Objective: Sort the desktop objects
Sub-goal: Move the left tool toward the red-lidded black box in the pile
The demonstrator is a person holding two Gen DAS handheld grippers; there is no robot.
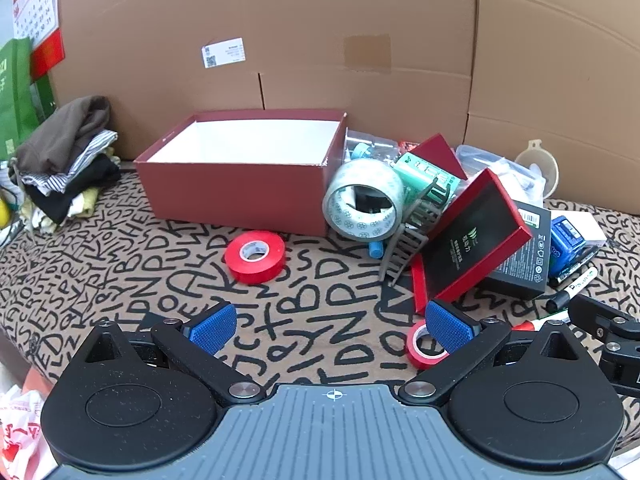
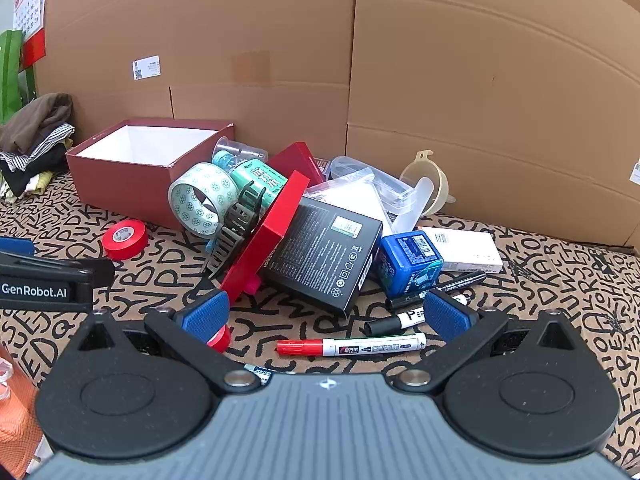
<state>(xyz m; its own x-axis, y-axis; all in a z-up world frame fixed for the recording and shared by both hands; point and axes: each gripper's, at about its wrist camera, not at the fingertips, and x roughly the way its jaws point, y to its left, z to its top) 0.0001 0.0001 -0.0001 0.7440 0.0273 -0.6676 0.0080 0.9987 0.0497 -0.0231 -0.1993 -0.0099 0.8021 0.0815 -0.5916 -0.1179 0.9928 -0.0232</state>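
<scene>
An open dark-red box (image 1: 240,184) (image 2: 132,168) stands at the back, empty inside. A pile lies to its right: a large patterned tape roll (image 1: 362,200) (image 2: 202,198), a red tray (image 1: 476,232) (image 2: 266,236), a black box (image 2: 326,248), a blue cube (image 2: 410,262). A red tape roll (image 1: 255,255) (image 2: 125,239) lies in front of the box. A small red tape roll (image 1: 423,346) sits by my left gripper (image 1: 330,326), which is open and empty. My right gripper (image 2: 326,314) is open and empty above a red-capped marker (image 2: 352,346) and a black marker (image 2: 394,322).
Cardboard walls (image 1: 320,40) close off the back and right. Folded clothes (image 1: 68,160) are stacked at the left. A funnel (image 2: 426,184), clear plastic containers (image 2: 372,178) and a white box (image 2: 466,250) lie at the right. The cloth (image 1: 304,300) has a letter pattern.
</scene>
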